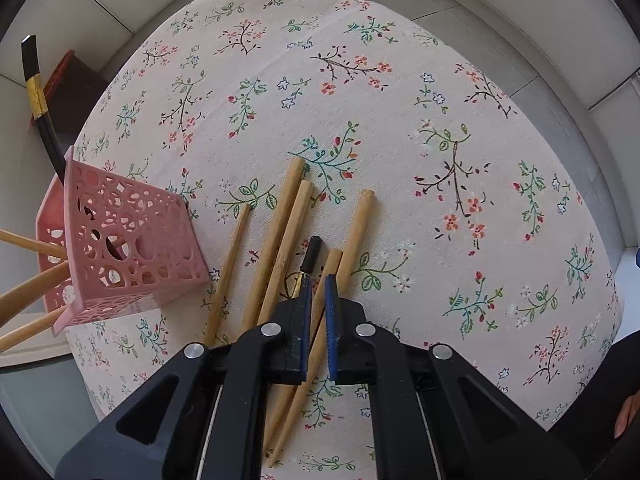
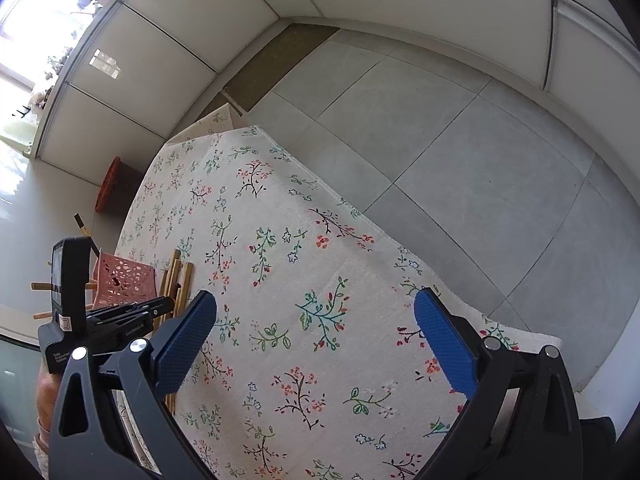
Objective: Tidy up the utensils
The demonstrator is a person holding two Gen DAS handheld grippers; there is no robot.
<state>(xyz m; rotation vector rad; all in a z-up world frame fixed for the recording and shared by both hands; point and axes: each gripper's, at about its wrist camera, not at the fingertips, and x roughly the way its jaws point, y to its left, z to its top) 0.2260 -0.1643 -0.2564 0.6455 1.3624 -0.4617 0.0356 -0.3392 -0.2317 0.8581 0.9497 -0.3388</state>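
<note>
Chopstick (image 1: 320, 320) pinched between the left gripper (image 1: 317, 280) pads, its long axis running lengthwise between the fingers, pink holder (image 1: 128, 240) just off to the left, while the right gripper (image 2: 316, 304) hovers wide, empty, well apart from both.

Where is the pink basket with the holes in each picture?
Left wrist view: the pink basket is at the left edge, left of the loose wooden chopsticks on the flowered cloth, with chopsticks poking out of it.
Right wrist view: it sits small at the left, at mid height, just behind the left gripper.
Shared landmark: the bundle of wooden chopsticks lying right beside the basket in both views.
</note>
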